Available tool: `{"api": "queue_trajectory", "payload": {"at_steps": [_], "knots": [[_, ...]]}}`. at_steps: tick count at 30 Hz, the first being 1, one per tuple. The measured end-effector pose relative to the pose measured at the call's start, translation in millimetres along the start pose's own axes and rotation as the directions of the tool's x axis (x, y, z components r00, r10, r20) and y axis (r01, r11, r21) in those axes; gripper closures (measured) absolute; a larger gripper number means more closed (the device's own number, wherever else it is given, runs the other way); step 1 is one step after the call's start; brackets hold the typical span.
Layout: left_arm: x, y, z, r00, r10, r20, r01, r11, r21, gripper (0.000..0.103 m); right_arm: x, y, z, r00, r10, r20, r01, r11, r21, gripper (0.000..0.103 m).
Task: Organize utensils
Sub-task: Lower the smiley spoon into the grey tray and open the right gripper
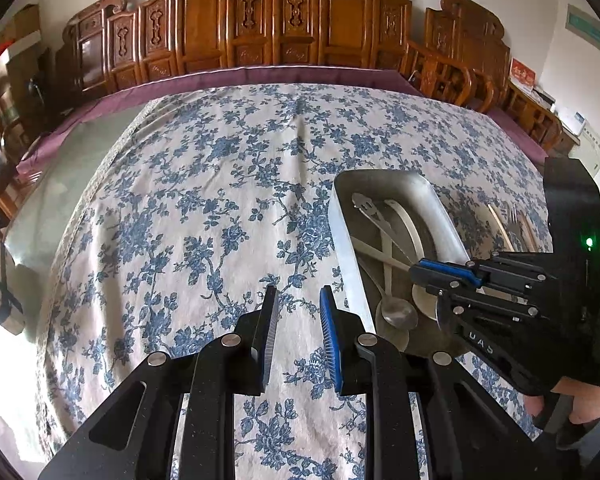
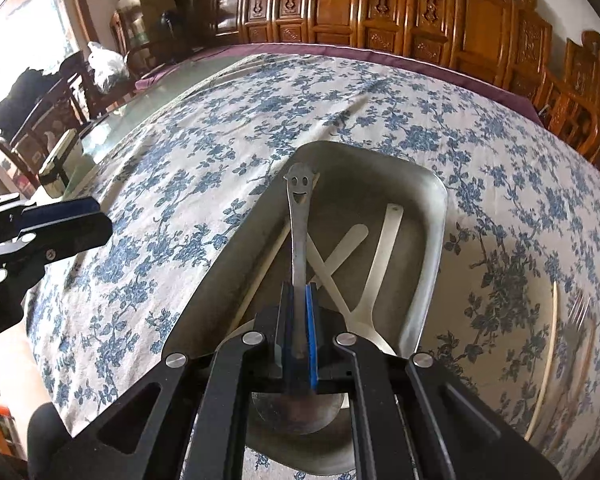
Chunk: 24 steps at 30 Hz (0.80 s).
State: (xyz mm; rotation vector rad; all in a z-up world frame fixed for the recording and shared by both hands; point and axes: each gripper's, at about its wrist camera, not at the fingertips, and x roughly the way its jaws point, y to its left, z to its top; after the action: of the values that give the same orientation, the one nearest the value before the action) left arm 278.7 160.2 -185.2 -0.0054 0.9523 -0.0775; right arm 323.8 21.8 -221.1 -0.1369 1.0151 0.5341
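- Left wrist view: a table under a white tablecloth (image 1: pixel 204 208) printed with blue flowers, carved wooden cabinets (image 1: pixel 268 28) along the far wall.
- The left gripper (image 1: pixel 298 312) hovers over bare cloth, its ribbed fingers apart by a moderate gap, holding nothing.
- To its right sits a dull metal tray (image 1: pixel 342 240) with rounded corners, spoons crossed inside; the right gripper (image 1: pixel 420 276) reaches into it.
- Right wrist view: the same floral cloth and the tray (image 2: pixel 428 240), pale white spoons (image 2: pixel 384 256) lying in it.
- The right gripper (image 2: pixel 300 320) is clamped tight on the handle of a steel smiley-face spoon (image 2: pixel 300 216), over the tray.
- A fork (image 2: pixel 580 312), blurred, lies on the cloth right of the tray.
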Motion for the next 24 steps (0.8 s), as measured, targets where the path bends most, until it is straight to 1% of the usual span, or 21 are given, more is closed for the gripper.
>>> {"api": "queue_trajectory", "payload": {"at_steps": [4,10,11,13,18,20,22,24], "knots": [[-1,-1,0,1.0,0.002,0.0,-0.002,1.0,0.002,0.083,-4,-4,0,1.0,0.012,0.024,-0.012,1.0,0.008,0.094],[-7,-12,3,1.0,-0.003,0.009,0.003,1.0,0.015,0.082,-22,-9,-4,0.998,0.0,0.06,0.001,1.0,-0.027,0.094],[-9,-15,3,1.0,-0.005,0.011,0.004,1.0,0.019,0.081,-29,-12,-6,0.997,-0.004,0.072,0.006,0.999,-0.031,0.094],[-12,-22,4,1.0,-0.008,0.018,0.008,1.0,0.029,0.074,-41,-17,-9,0.996,-0.004,0.092,0.007,0.999,-0.037,0.094],[-22,-42,6,0.999,-0.023,0.034,0.021,0.998,0.055,0.072,-83,-38,-26,0.989,-0.013,0.149,0.018,0.999,-0.031,0.094],[-27,-53,8,0.999,-0.03,0.045,0.027,0.997,0.068,0.062,-101,-51,-37,0.986,-0.031,0.163,0.036,0.999,-0.026,0.093],[-30,-68,10,0.998,-0.04,0.055,0.035,0.996,0.088,0.06,-116,-62,-47,0.984,-0.051,0.171,0.055,0.998,-0.019,0.093],[-32,-81,12,0.997,-0.054,0.058,0.048,0.994,0.1,0.054,-131,-78,-59,0.982,-0.072,0.174,0.074,0.997,-0.005,0.091]]}}
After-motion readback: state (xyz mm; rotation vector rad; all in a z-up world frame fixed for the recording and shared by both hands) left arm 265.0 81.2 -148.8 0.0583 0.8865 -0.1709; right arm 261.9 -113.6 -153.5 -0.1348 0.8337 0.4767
